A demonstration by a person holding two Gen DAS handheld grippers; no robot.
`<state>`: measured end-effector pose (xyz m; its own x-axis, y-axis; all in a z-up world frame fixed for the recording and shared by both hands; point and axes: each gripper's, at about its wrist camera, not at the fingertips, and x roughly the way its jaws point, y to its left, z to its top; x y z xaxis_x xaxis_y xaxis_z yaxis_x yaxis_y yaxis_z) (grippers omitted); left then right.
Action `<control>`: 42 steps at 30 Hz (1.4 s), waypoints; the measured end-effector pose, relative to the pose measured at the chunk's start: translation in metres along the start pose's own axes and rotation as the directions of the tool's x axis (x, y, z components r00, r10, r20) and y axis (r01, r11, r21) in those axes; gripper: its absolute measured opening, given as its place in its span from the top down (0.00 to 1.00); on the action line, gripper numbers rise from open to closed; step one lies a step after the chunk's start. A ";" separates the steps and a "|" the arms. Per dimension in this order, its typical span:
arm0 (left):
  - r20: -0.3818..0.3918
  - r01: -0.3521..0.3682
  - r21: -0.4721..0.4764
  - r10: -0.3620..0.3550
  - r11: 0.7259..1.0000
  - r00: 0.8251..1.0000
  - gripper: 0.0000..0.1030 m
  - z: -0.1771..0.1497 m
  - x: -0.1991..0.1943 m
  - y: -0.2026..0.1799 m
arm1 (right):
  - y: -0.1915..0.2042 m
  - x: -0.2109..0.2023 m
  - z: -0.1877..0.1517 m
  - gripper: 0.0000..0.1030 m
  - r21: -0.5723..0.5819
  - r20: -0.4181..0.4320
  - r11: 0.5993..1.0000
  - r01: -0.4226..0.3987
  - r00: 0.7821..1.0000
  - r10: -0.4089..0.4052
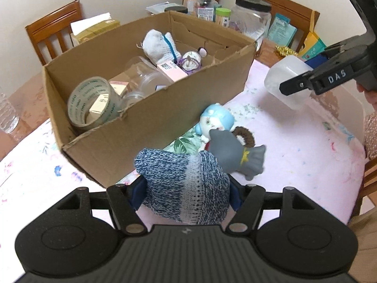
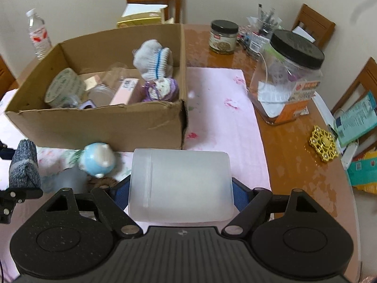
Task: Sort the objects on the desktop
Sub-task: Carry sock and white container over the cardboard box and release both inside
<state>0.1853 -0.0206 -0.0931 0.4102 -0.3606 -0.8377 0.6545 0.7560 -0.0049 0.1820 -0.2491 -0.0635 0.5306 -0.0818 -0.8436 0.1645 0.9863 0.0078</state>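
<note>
The left gripper (image 1: 187, 189) is low over the pink cloth (image 1: 294, 146), close to the near wall of the cardboard box (image 1: 150, 118). Its two fingers squeeze a blue knit sock (image 1: 186, 184) between them. The right gripper (image 2: 181, 186) is off to the right side of the box and held higher up. Its fingers press on both sides of a cloudy white plastic tub (image 2: 181, 186), so it holds the tub.

In the left view the right gripper (image 1: 304, 80) shows from the side, with the tub (image 1: 285, 80) up in the air above the cloth. In the right view the left gripper (image 2: 14, 188) peeks in at the left edge, with the sock (image 2: 24, 167) standing up in it.

On the cloth, just in front of the box, lie a small blue and white doll (image 1: 215, 122), a gray toy (image 1: 233, 153) and a brown ring (image 1: 245, 136). The gray toy touches the doll. In the right view these are blurry.

Inside the box are a roll of tape (image 1: 92, 102), a pink box (image 1: 170, 70), a clear cup (image 1: 141, 75) and a white sock (image 1: 157, 44).

Only the right view shows a water bottle (image 2: 37, 33), a small jar with a black lid (image 2: 223, 37) and a gold snowflake shape (image 2: 324, 143) on the brown table (image 2: 294, 160). The big clear jar (image 2: 287, 77) shows in both views.
</note>
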 end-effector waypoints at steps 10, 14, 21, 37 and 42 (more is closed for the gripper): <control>0.030 -0.015 -0.066 0.017 0.998 0.999 0.35 0.019 -0.043 -0.005 | 0.002 -0.039 0.017 0.16 -0.107 0.025 0.992 -0.068 0.997 0.071; 0.057 -0.024 -0.063 0.028 0.998 0.998 0.35 0.032 -0.054 -0.008 | 0.004 -0.053 0.030 0.16 -0.141 0.043 0.985 -0.101 0.993 0.108; 0.081 -0.048 -0.070 0.054 0.996 0.995 0.35 0.059 -0.061 -0.002 | 0.015 -0.062 0.052 0.16 -0.206 0.074 0.970 -0.132 0.986 0.150; 0.075 -0.104 -0.085 0.111 0.991 0.991 0.35 0.114 -0.043 0.027 | 0.025 -0.047 0.094 0.16 -0.266 0.094 0.949 -0.172 0.975 0.203; 0.058 -0.104 -0.093 0.109 0.990 0.992 0.35 0.126 -0.029 0.037 | 0.027 -0.032 0.102 0.16 -0.277 0.078 0.941 -0.193 0.972 0.222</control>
<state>0.2778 -0.0517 -0.0003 0.5156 -0.3068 -0.8000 0.5463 0.8370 0.0311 0.2543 -0.2348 0.0188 0.6171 0.1284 -0.7763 -0.1781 0.9838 0.0211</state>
